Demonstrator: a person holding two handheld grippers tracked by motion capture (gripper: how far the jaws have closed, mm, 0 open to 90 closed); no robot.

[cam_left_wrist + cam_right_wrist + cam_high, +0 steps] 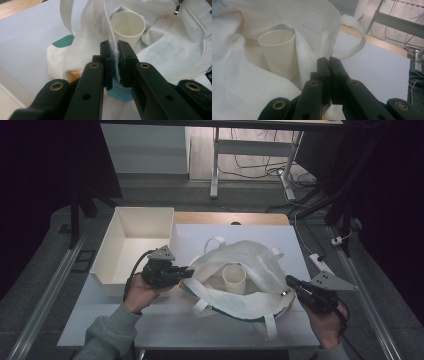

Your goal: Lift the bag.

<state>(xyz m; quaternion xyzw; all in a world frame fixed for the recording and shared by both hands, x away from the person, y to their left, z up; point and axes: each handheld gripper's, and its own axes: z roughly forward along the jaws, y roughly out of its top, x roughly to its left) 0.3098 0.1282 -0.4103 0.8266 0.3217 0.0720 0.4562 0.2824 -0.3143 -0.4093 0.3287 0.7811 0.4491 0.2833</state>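
While pinched at both ends of its mouth: soft white fabric tote bag (250, 265), spread on the white tabletop (165, 320), mouth gaping upward, teal patches on the near underside.
Left gripper (187, 271): black two-jaw tool, jaws pressed together on a fold of the bag's rim; in the left gripper view (114, 50) white cloth edge and a strip of teal lining squeezed between the pads.
Right gripper (289, 281): black two-jaw tool at the bag's right end; in the right gripper view (328, 61) jaws pressed together, tips against the bag's rim, white cloth under them; cloth actually between the pads: cannot tell.
Cup (234, 278): cream paper cup, upright, open top, inside the bag, between the two grippers; seen close beyond the jaws in the left gripper view (128, 25) and the right gripper view (278, 50).
Bag handles (214, 241): white webbing loops, one at the far side lying on the table, others hanging toward the near edge.
Bin (137, 240): white rectangular plastic tray, open top, at the table's left side, just beside the left gripper, apart from the bag.
Hands: left hand (142, 292) in a grey sleeve and right hand (325, 325), each wrapped around its gripper's body.
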